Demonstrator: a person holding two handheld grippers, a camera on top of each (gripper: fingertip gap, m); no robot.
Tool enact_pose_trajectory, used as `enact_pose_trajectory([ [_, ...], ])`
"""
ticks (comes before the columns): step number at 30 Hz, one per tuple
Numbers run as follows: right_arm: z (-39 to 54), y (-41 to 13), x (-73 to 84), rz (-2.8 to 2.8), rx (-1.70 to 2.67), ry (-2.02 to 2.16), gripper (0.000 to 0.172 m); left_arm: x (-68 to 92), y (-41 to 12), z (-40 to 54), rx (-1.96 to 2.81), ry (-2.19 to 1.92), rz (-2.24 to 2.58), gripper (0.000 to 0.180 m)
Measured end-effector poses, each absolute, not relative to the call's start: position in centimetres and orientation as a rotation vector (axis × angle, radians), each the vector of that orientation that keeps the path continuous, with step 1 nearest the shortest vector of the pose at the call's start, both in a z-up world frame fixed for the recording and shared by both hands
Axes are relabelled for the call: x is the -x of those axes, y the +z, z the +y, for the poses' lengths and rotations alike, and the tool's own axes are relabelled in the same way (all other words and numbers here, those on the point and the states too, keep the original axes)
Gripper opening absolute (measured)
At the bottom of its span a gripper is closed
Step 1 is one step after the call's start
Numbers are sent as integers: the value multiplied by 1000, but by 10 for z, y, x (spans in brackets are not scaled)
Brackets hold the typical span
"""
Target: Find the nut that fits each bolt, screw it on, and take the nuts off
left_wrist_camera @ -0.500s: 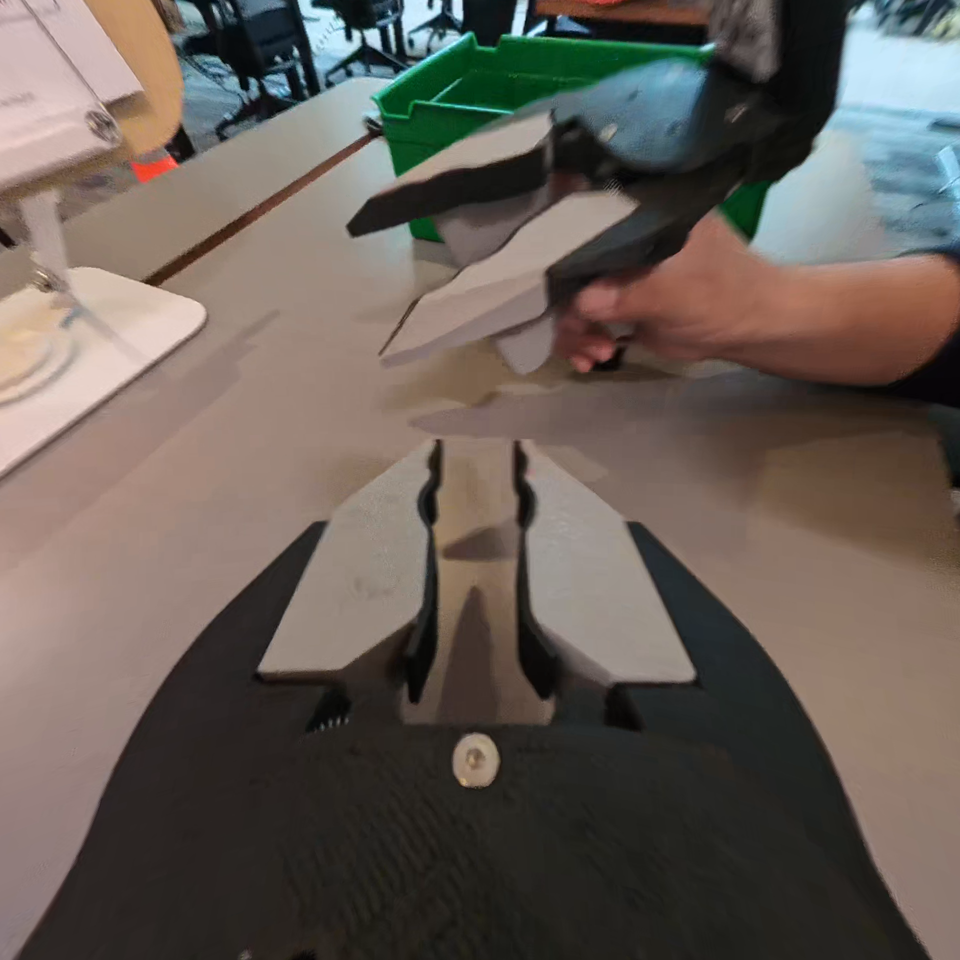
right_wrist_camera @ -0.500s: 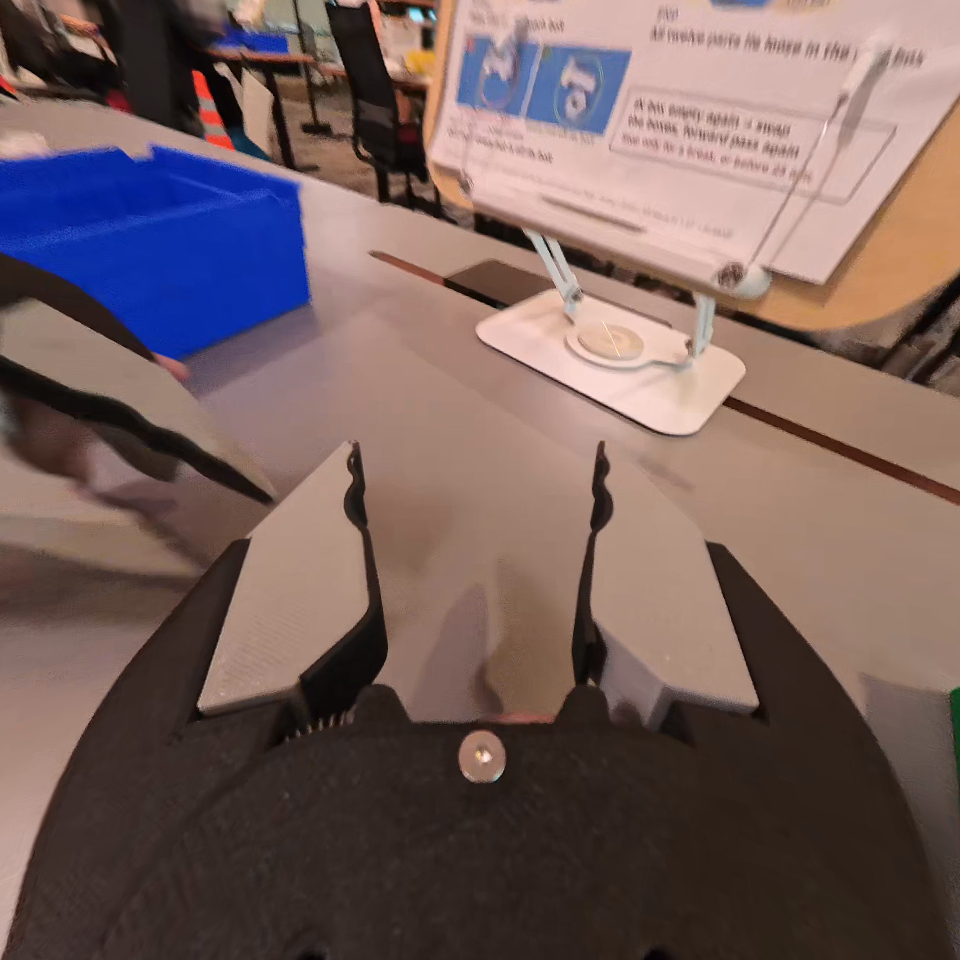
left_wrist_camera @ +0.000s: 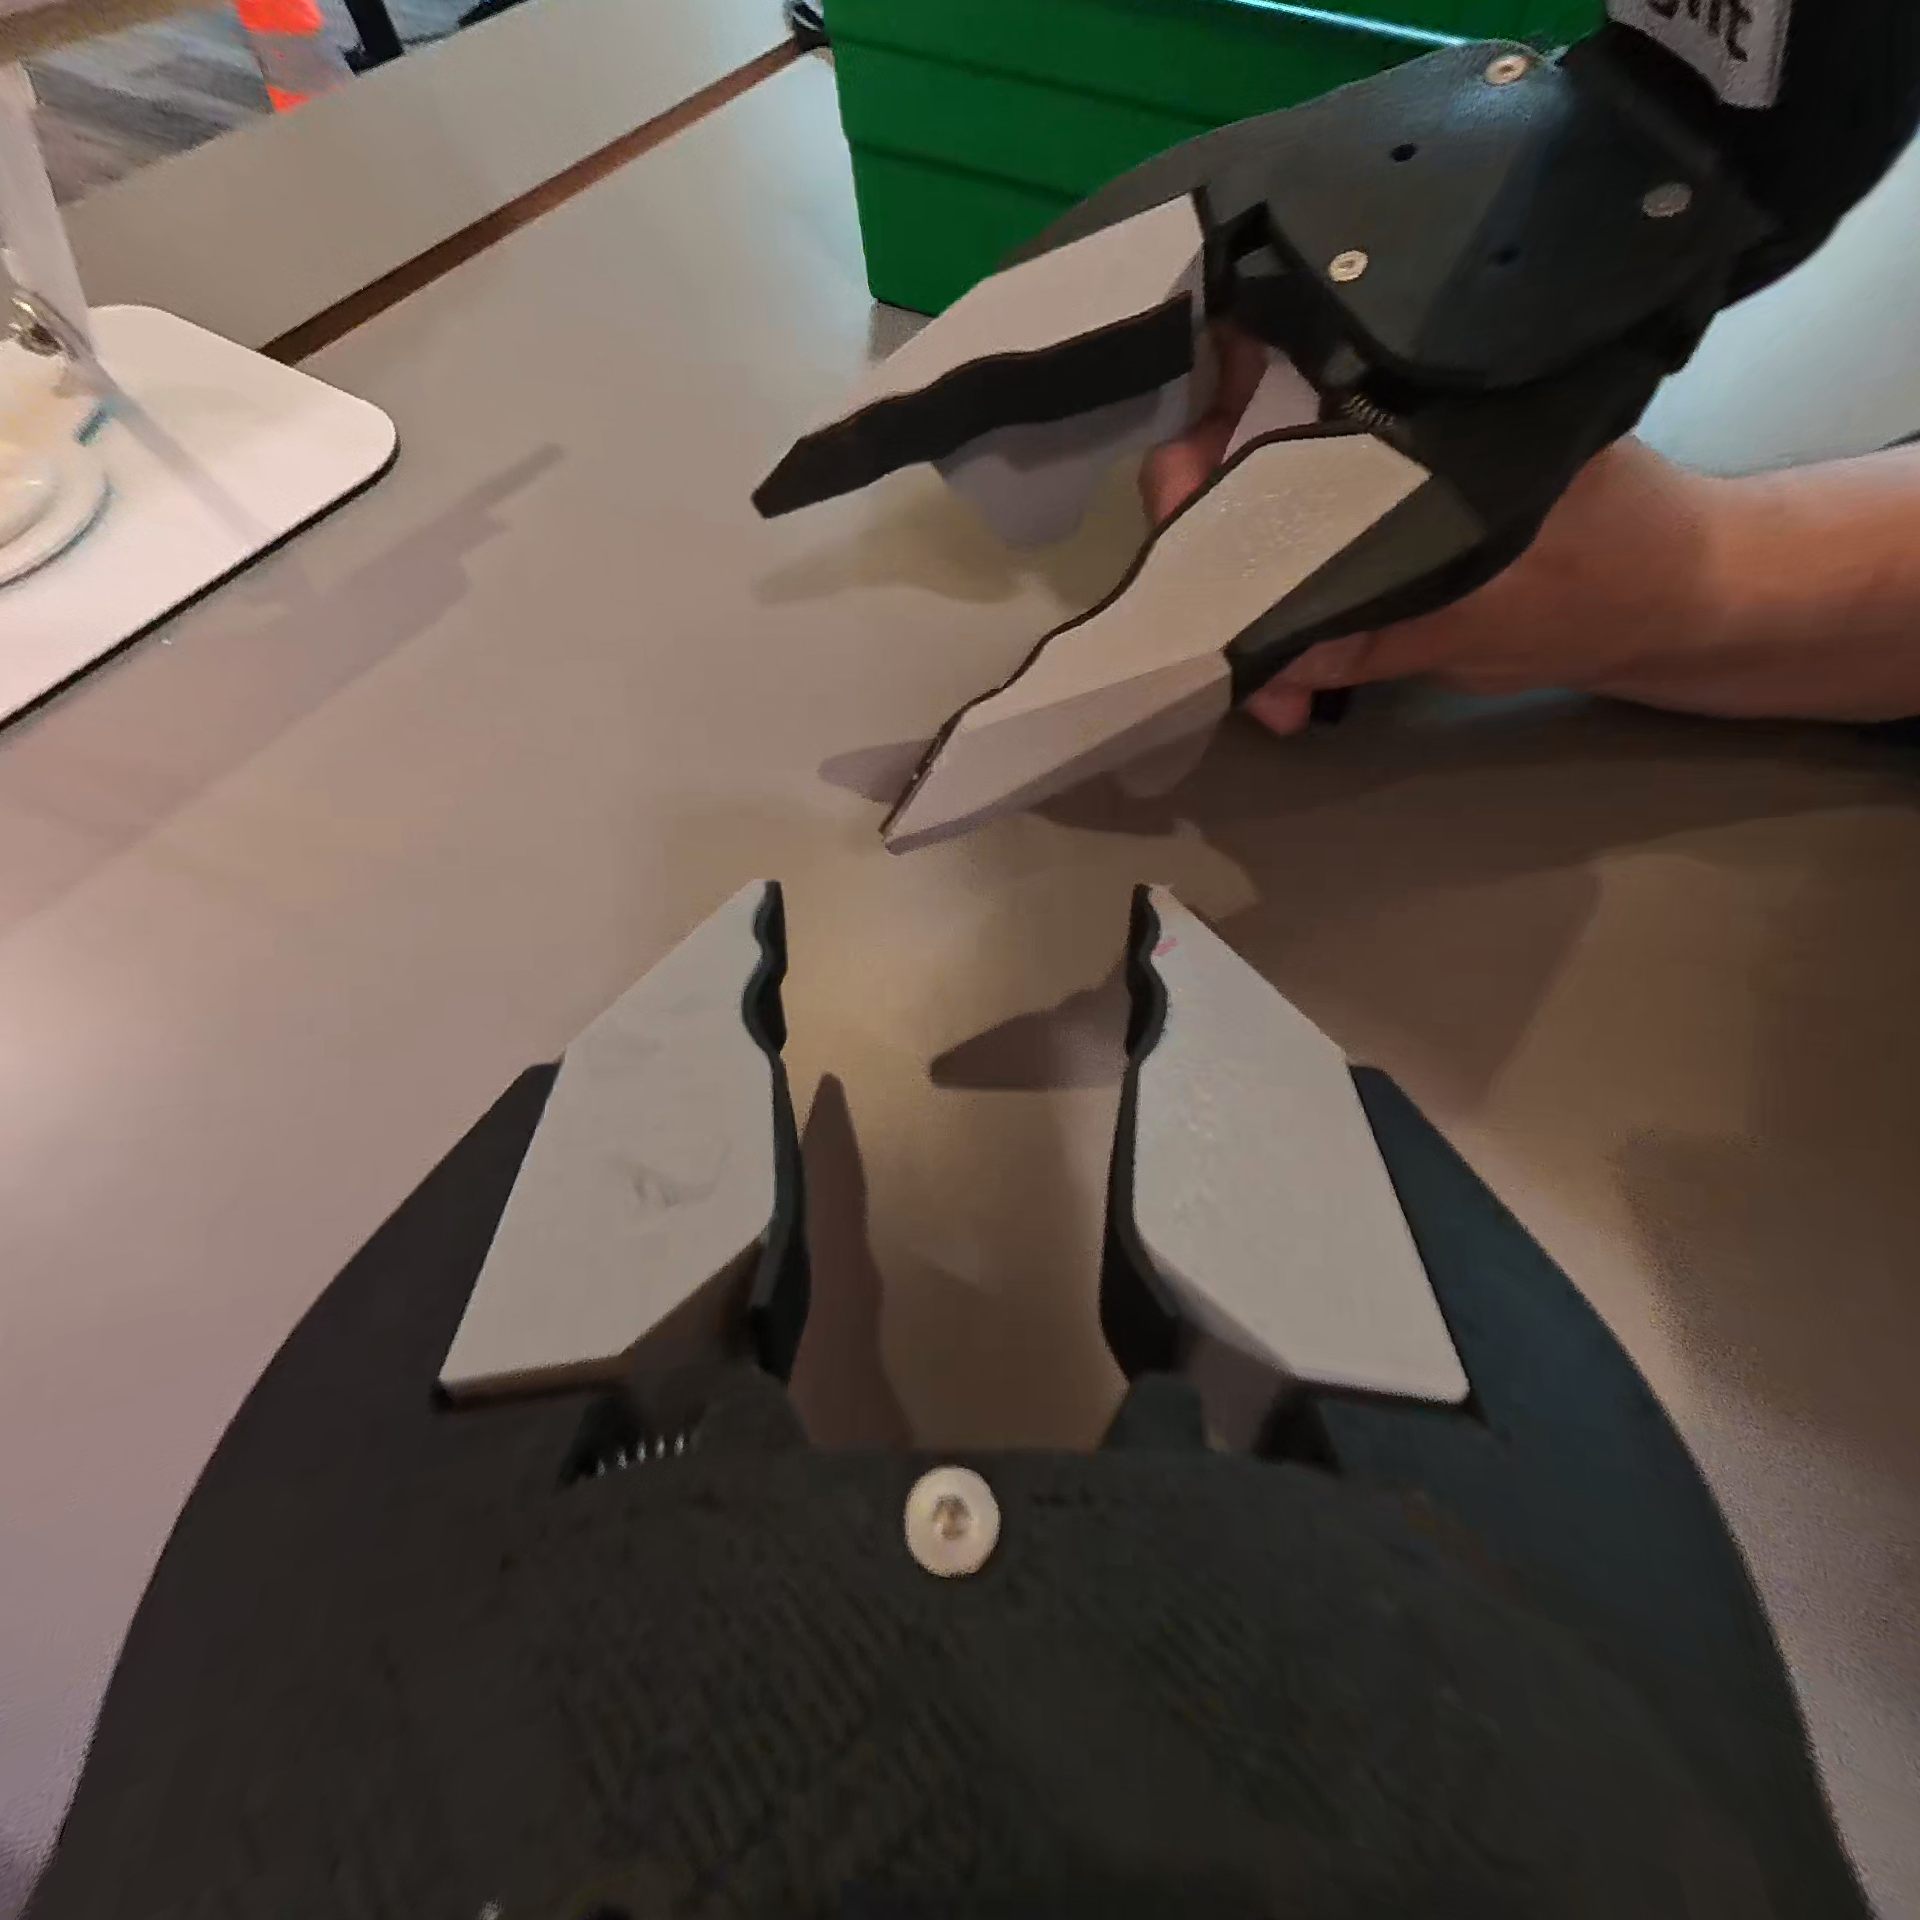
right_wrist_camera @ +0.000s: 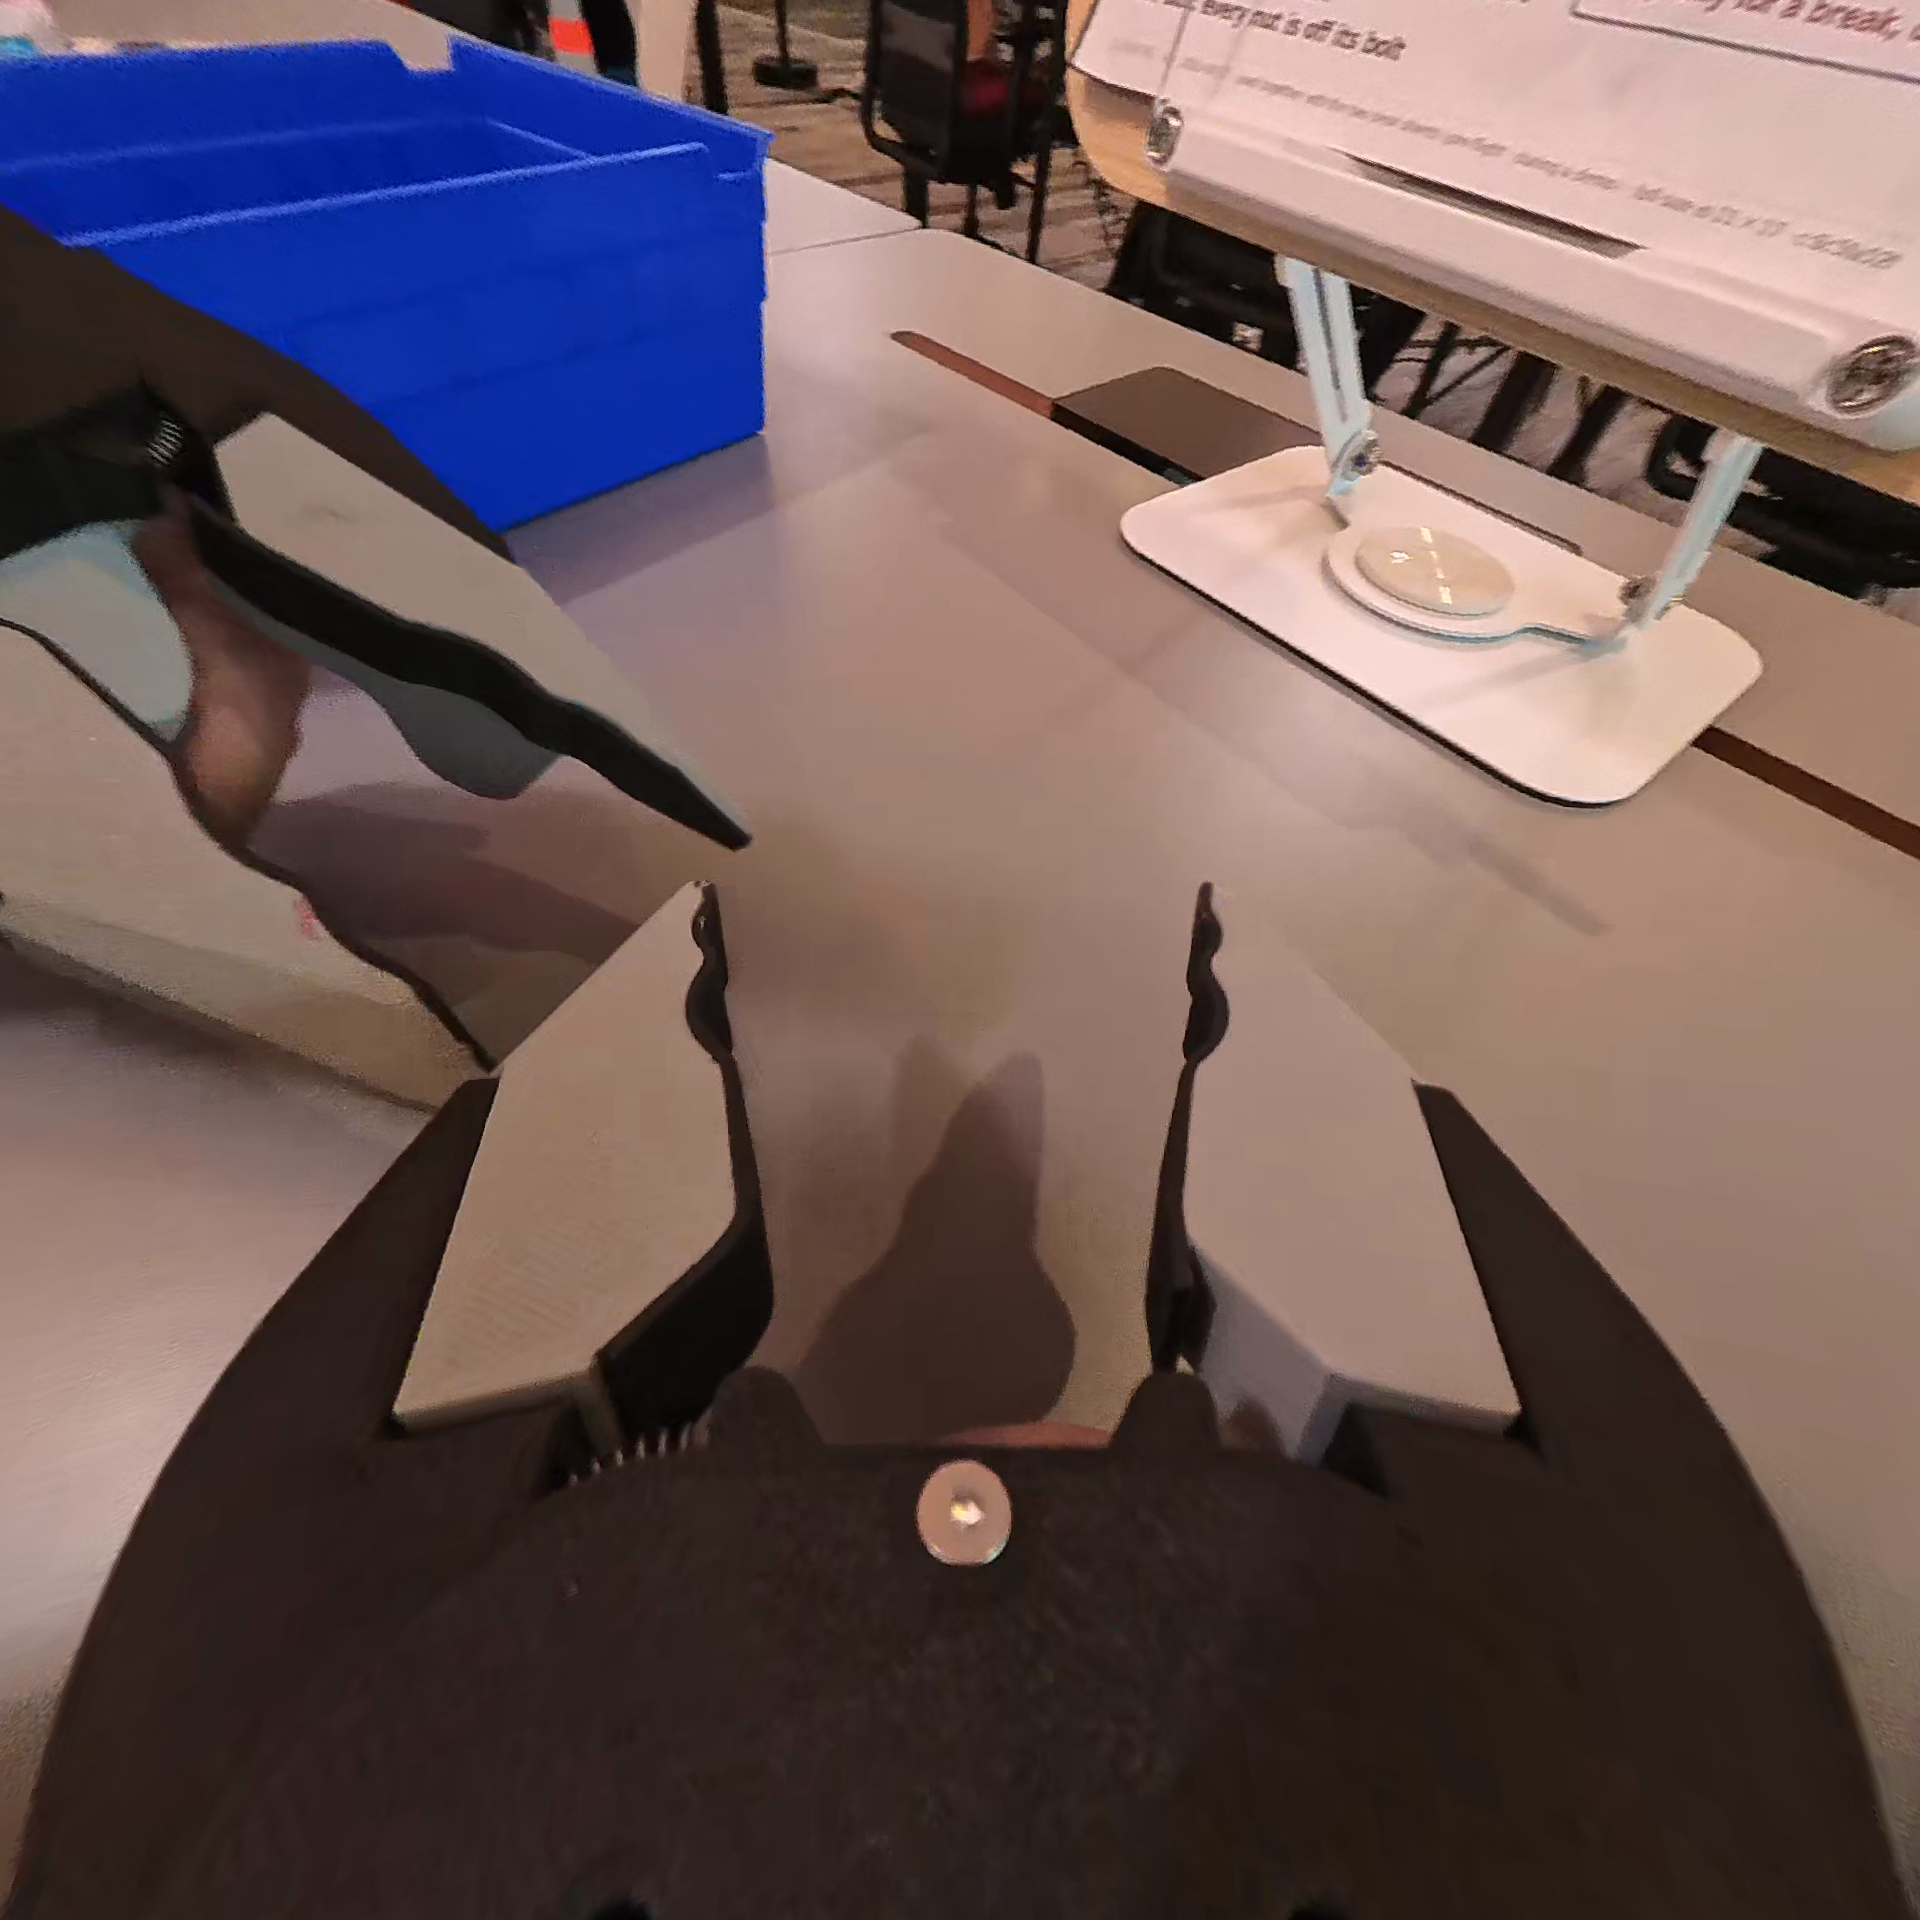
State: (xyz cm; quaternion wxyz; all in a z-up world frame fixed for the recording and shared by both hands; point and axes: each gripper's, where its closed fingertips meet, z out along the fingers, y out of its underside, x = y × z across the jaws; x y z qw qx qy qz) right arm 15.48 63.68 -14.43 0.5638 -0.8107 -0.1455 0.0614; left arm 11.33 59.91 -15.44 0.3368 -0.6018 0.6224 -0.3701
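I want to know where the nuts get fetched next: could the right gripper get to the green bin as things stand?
Probably yes: the right gripper is open and holds nothing, and the green bin stands just beyond it with only bare table between.

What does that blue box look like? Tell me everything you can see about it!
The blue box is a shiny plastic bin with straight walls and an open top. Ridges or dividers run along its inside, and a small notch is cut into its far rim. It sits flat and upright on the grey table, at the far left in the right wrist view. The left gripper hides its near left corner. Nothing can be seen inside it from here.
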Motion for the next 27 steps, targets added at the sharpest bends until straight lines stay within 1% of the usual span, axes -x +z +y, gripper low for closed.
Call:
enact_pose_trajectory([
  [3, 635, -144, -150, -358, 1904, 209, 86, -113, -158, 603, 1565, -922, 1634, 66],
  [6, 635, -144, -151, -341, 1905, 257, 84, -113, -163, 607, 1586, -906, 1632, 75],
  [10, 636, -147, -151, -334, 1931, 295, 82, -112, -171, 611, 1599, -888, 1657, 75],
  [12, 636, -149, -150, -334, 1941, 305, 82, -110, -176, 609, 1616, -894, 1687, 64],
  [13, 636, -149, -150, -334, 1941, 307, 82, -111, -176, 609, 1616, -895, 1684, 63],
  [16, 636, -149, -149, -342, 1940, 315, 79, -111, -176, 610, 1612, -896, 1678, 63],
  [22, 635, -150, -147, -355, 1946, 320, 76, -111, -183, 625, 1593, -753, 1670, 65],
  [24, 635, -149, -148, -351, 1939, 313, 75, -111, -178, 629, 1588, -751, 1627, 70],
  [27, 635, -147, -149, -350, 1930, 299, 74, -110, -171, 632, 1585, -766, 1568, 70],
])
